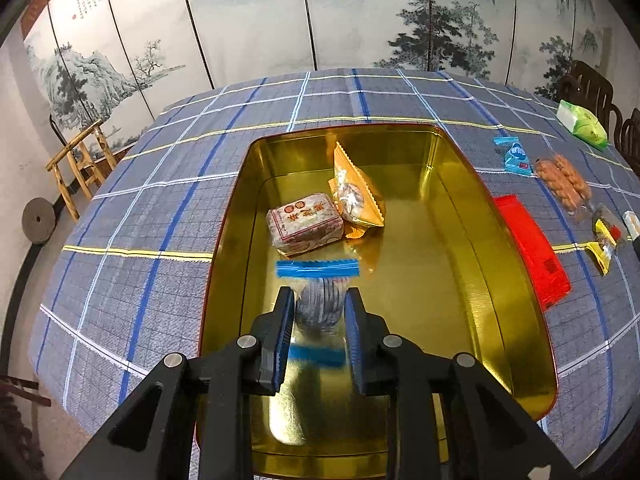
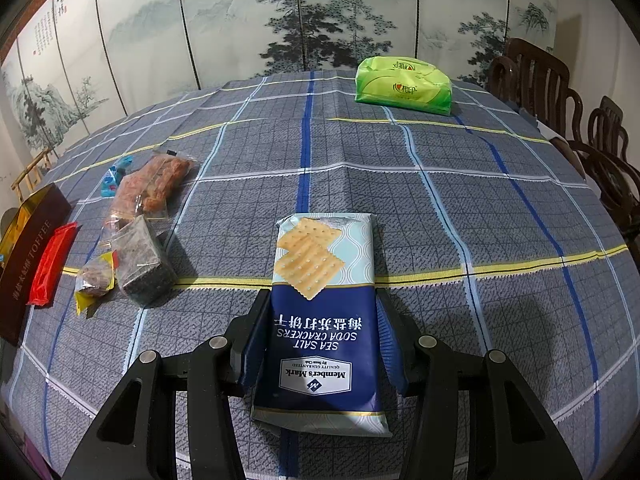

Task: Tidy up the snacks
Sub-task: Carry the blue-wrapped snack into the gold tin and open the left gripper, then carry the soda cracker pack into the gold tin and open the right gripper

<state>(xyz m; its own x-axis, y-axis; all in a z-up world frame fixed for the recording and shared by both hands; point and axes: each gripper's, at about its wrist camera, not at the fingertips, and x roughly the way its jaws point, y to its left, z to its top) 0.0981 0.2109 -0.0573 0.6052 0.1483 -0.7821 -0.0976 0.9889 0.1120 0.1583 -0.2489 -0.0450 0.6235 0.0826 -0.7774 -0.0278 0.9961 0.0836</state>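
A gold tin (image 1: 452, 216) stands open on the checked tablecloth. In it lie a wrapped brown cake (image 1: 306, 224) and an orange packet (image 1: 358, 196). My left gripper (image 1: 318, 300) is over the tin, shut on a clear snack packet with blue ends (image 1: 320, 296). My right gripper (image 2: 322, 320) is shut on a blue pack of sea salt soda crackers (image 2: 324, 320), just above the cloth. Loose snacks lie by the tin: a red packet (image 1: 532, 252), a bag of brown biscuits (image 1: 562, 182), a blue packet (image 1: 516, 156), a yellow packet (image 1: 604, 244).
The tin's dark side (image 2: 32, 256) shows at the left of the right wrist view, with a dark cube packet (image 2: 142, 264) near it. A green tissue pack (image 2: 404, 86) lies at the far edge. Wooden chairs (image 2: 580, 128) stand on the right. A painted screen is behind the table.
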